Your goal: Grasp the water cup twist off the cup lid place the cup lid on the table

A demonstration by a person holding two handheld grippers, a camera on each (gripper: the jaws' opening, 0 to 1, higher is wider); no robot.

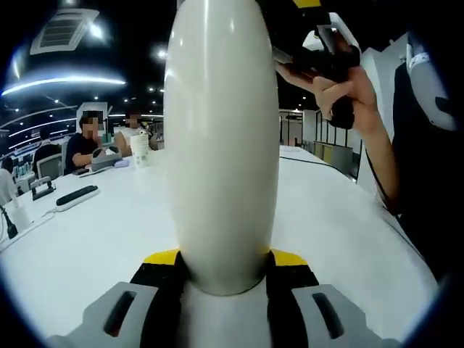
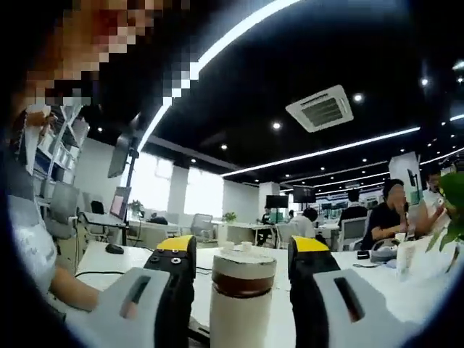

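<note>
A tall white water cup [image 1: 221,145] rises up the middle of the left gripper view, and my left gripper [image 1: 225,262] is shut on its lower body. At the upper right, a hand [image 1: 359,98] holds my right gripper [image 1: 326,51] near the cup's top. In the right gripper view the cup's white lid [image 2: 243,262], with a brown band under it, sits on the cup [image 2: 238,315]. My right gripper [image 2: 243,250] is open and straddles the lid, with a small gap on each side.
The white table [image 1: 341,232] stretches far behind the cup. On its left side lie a power strip [image 1: 76,196] and a paper cup [image 1: 139,148], near seated people. A black cable [image 1: 312,161] runs along the far right. More people sit at a table [image 2: 417,286].
</note>
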